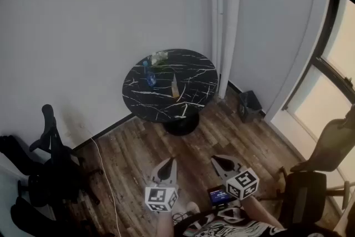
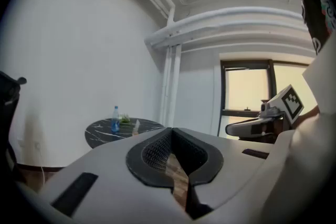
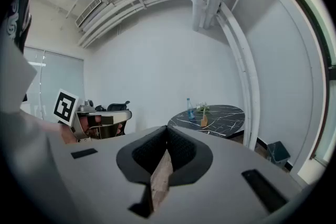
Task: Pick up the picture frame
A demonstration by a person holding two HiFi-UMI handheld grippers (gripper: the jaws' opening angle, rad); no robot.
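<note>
Black with white veins like marble, a round pedestal table [image 1: 194, 72] stands against a white wall [image 1: 83, 19], across a brown wood-plank floor [image 1: 138, 152] from the person. On the table, towards its middle, a small tan picture frame [image 1: 175, 87] stands upright on its own. A blue plastic bottle [image 1: 148, 76] stands near it on the left, and a small green plant [image 1: 160, 58] sits by the table's far edge. Two white pipes [image 1: 224, 19] run up the wall just right of the table.

Low in the head view, close to the person's body, the left gripper [image 1: 168, 164] and the right gripper [image 1: 222, 162] are held side by side, both pointing towards the table and well apart from it. Each one's dark ribbed jaws are pressed together with nothing between them, and only the floor shows through the narrow slit. Neither gripper touches anything. A black office chair [image 1: 52, 164] stands at the left.
</note>
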